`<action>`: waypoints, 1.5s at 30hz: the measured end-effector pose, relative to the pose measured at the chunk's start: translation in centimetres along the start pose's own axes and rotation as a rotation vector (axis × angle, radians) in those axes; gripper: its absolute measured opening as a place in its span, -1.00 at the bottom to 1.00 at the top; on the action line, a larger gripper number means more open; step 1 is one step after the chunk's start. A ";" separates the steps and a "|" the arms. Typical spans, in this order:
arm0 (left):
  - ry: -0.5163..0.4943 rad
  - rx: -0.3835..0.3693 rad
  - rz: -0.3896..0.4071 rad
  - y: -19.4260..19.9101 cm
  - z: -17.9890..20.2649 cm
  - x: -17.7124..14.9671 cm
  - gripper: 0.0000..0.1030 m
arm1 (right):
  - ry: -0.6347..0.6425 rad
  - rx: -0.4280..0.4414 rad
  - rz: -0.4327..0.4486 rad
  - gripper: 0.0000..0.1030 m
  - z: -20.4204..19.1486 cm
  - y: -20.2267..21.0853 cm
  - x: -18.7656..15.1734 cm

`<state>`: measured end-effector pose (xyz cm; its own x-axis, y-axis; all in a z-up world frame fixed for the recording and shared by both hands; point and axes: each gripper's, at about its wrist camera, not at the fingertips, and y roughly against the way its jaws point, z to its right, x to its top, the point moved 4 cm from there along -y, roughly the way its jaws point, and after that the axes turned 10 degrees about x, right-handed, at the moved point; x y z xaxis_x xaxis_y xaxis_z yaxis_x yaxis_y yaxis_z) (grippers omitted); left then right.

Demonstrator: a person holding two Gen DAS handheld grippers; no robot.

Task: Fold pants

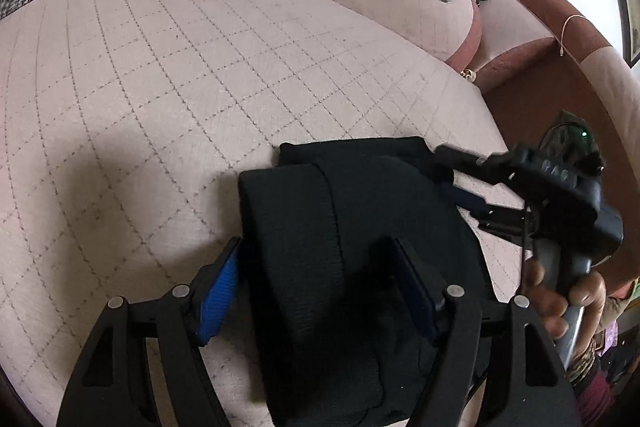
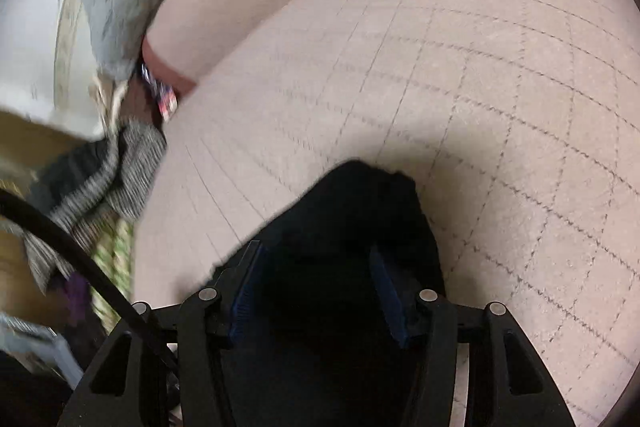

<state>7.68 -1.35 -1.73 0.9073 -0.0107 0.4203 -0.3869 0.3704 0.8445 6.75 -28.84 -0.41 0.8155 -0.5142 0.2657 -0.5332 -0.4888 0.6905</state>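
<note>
the black pants [image 1: 360, 227] lie folded into a thick bundle on the pink quilted couch seat [image 1: 160, 87], in the lower middle of the left wrist view. they look soft and floppy, and not heavy. the cloth will bend and sag, and the layers could slide apart, so i think it is best to pinch through all the layers at a folded edge or a corner.

the left gripper [image 1: 320, 283] points down over the bundle. its jaws stand wide, one on each side of the top fold. one blue pad [image 1: 218, 291] does not touch the cloth, so it holds nothing.

the left wrist view also shows the right gripper [image 1: 464, 175] at the right side of the frame, with a hand [image 1: 560, 299] on its handle. its fingers reach to the far right edge of the pants. there the jaws look partly open, but i cannot tell if they pinch the cloth.

the right wrist view is blurry. the right gripper [image 2: 316, 283] has dark cloth between its fingers in the lower middle, too dark to see a grip. only this view shows the striped grey cloth [image 2: 132, 163] at the left. only the left view shows the whole bundle.
</note>
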 end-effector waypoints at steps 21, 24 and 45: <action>-0.057 0.130 0.222 7.3 7.6 -6.7 0.49 | 0.406 -0.217 0.466 0.34 -5.7 18.5 -15.5; -0.114 0.186 0.240 8.0 8.2 -8.4 0.52 | 0.364 -0.227 0.419 0.34 -3.6 17.9 -16.6; -0.166 0.227 0.181 7.1 8.3 -11.1 0.52 | 0.305 -0.260 0.281 0.34 -0.6 13.8 -18.0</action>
<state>-6.52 -6.31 2.33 0.7887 -0.1217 0.6026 -0.5828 0.1635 0.7960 -15.16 -25.89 4.77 0.6977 -0.3517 0.6241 -0.6999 -0.1488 0.6985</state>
